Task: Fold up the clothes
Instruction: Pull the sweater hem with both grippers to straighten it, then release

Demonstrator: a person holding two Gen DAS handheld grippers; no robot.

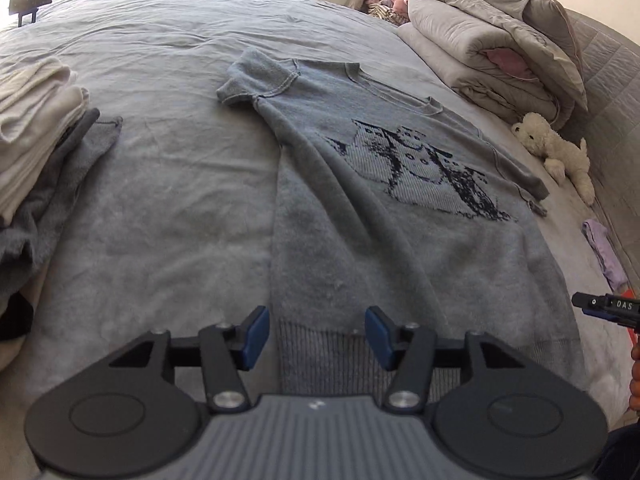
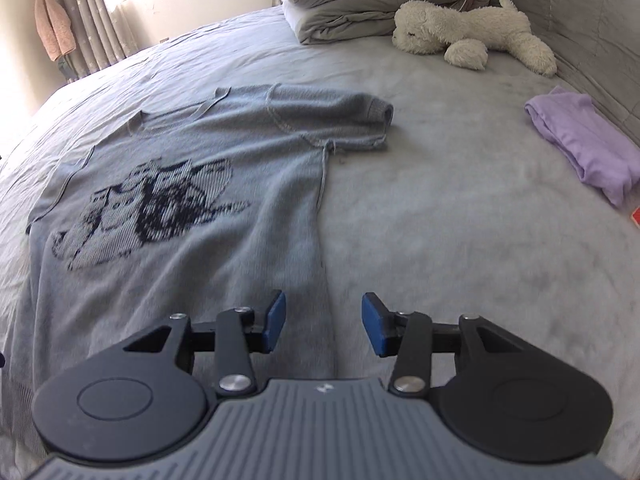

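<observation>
one grey knitted sweater [image 1: 372, 216] with a dark cat motif lies flat on the bed [image 1: 168, 184], ribbed hem nearest both tools, beside one white plush toy [image 2: 472, 36] and one lilac garment [image 2: 584, 140]; left gripper [image 1: 316, 336] and right gripper [image 2: 324, 328] hover with jaws apart, holding nothing.

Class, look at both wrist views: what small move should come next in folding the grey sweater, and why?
Probably lower both open grippers, left gripper and right gripper, onto the ribbed hem corners: the grey sweater lies flat and unfolded, and neither gripper holds anything.
</observation>
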